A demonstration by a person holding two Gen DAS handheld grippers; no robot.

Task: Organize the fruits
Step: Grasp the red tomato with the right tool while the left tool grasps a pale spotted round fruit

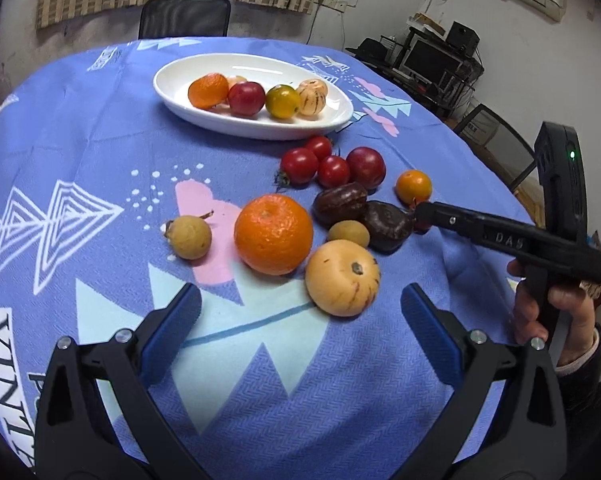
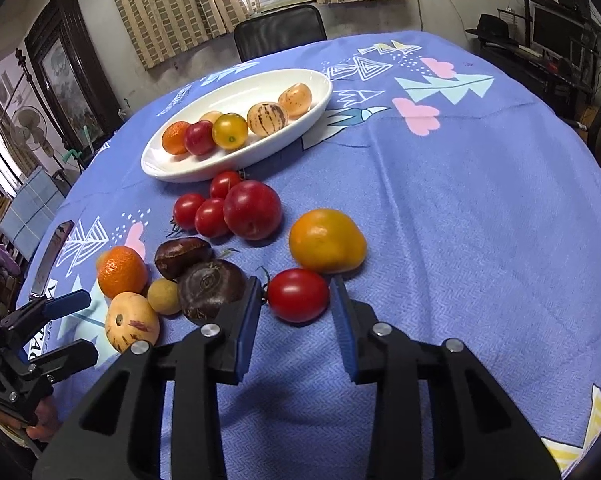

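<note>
A white oval plate [image 1: 172, 92] [image 2: 160, 168] at the back of the table holds a mandarin, a red plum, a yellow tomato and striped pepino melons. In front of it loose fruit lies on the blue cloth. My right gripper [image 2: 296, 286] [image 1: 420, 216] is open but narrowed, and its blue pads closely flank a red cherry tomato [image 2: 298, 295] that rests on the cloth, with only slivers of gap. A big yellow tomato [image 2: 326, 240] [image 1: 413, 187] lies just beyond it. My left gripper [image 1: 300, 304] [image 2: 80, 320] stands wide open and empty, just short of a pepino melon [image 1: 342, 278] [image 2: 131, 322] and a mandarin [image 1: 273, 234] [image 2: 121, 271].
Three cherry tomatoes [image 1: 298, 165] and a red plum [image 1: 366, 167] lie together near the plate. Two dark brown fruits [image 1: 386, 224] and two longans [image 1: 188, 237] sit among the pile. A hand [image 1: 540, 304] holds the right gripper. A black chair [image 2: 280, 32] stands behind the table, and a phone [image 2: 52, 256] lies at its left edge.
</note>
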